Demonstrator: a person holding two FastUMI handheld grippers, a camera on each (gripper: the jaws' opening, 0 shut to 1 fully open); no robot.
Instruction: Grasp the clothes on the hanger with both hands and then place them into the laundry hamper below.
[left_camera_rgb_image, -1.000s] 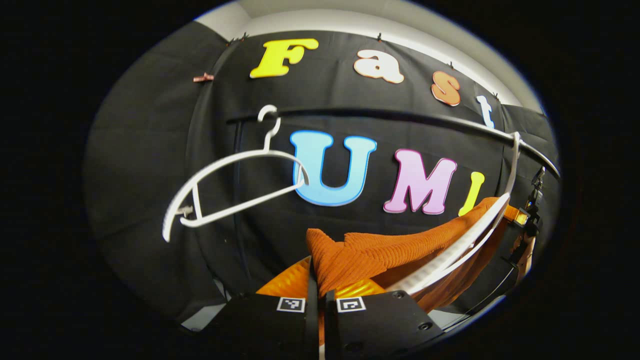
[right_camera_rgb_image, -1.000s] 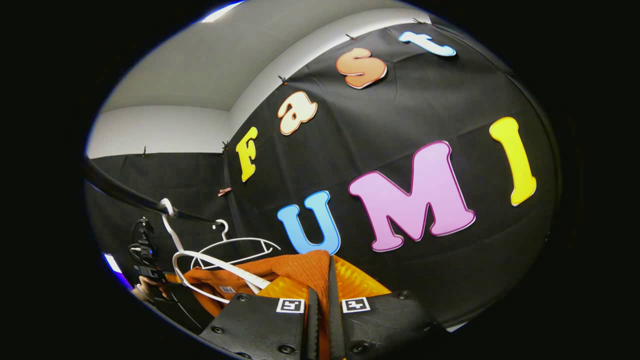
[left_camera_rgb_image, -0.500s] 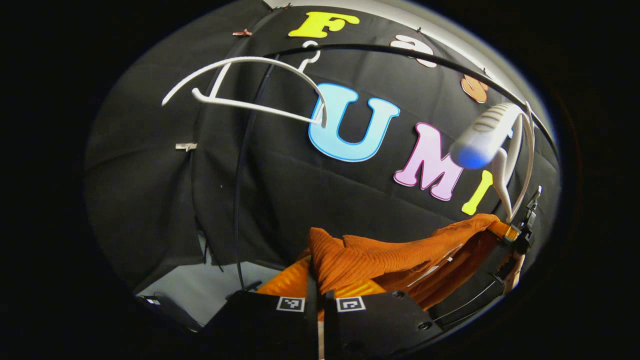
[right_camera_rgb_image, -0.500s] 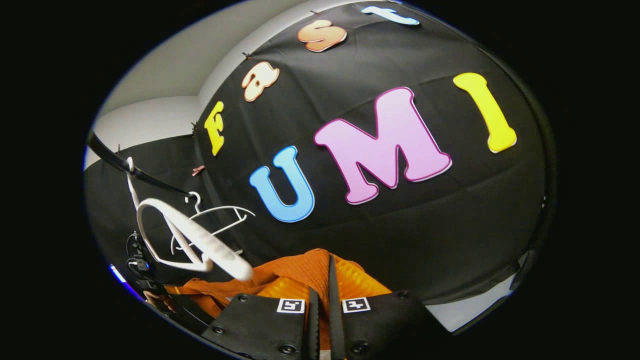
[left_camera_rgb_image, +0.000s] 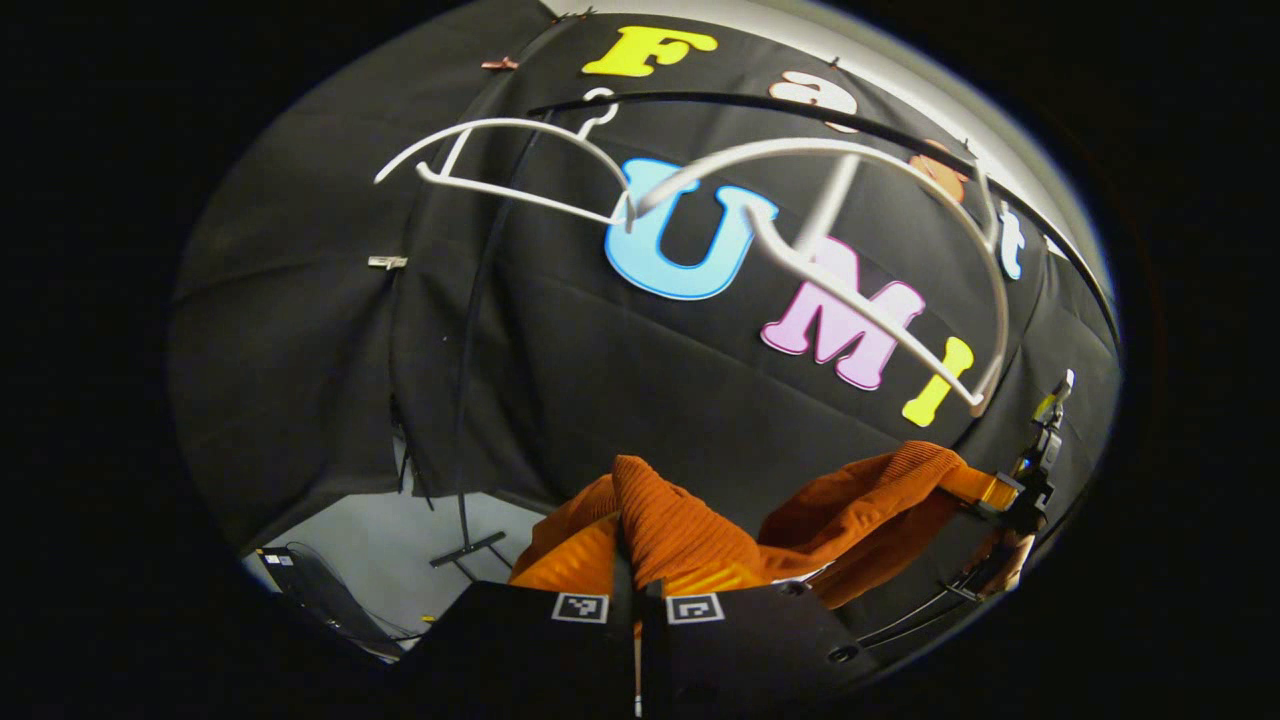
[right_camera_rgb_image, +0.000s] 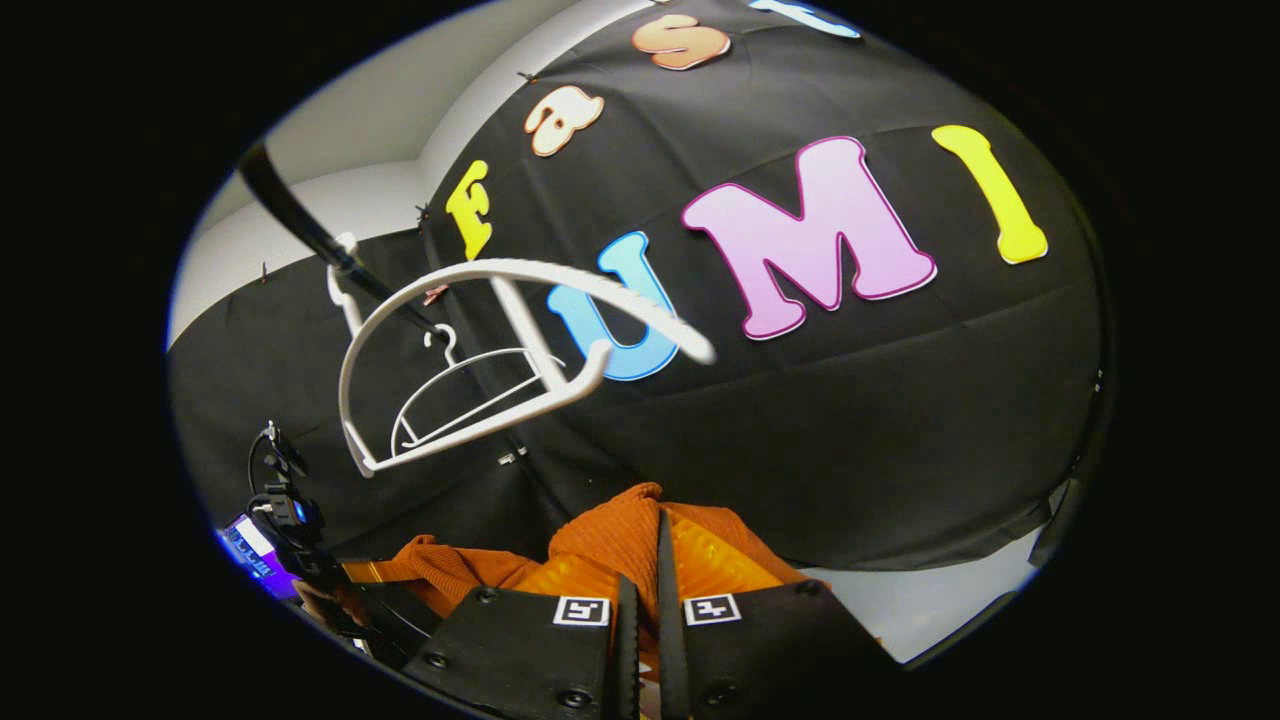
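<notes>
An orange ribbed garment (left_camera_rgb_image: 700, 530) stretches between my two grippers, off its hanger. My left gripper (left_camera_rgb_image: 637, 585) is shut on one bunched end of it. In the right gripper view my right gripper (right_camera_rgb_image: 648, 590) is shut on the other end of the garment (right_camera_rgb_image: 610, 545). The bare white hanger (left_camera_rgb_image: 850, 250) that held it swings from the black rail (left_camera_rgb_image: 800, 110) above the cloth, and it appears as the near white hanger (right_camera_rgb_image: 480, 340) in the right gripper view. The other gripper with a hand (left_camera_rgb_image: 1020, 500) shows at the garment's far end in the left gripper view.
A second bare white hanger (left_camera_rgb_image: 500, 165) hangs farther along the rail, small in the right gripper view (right_camera_rgb_image: 460, 390). The rack's black upright and foot (left_camera_rgb_image: 465, 540) stand on a pale floor (left_camera_rgb_image: 400, 540). The black cloth wall lies behind everything.
The garment has come off the near hanger and dropped lower with both grippers. The freed hanger has swung up and now hangs clear above the cloth.
</notes>
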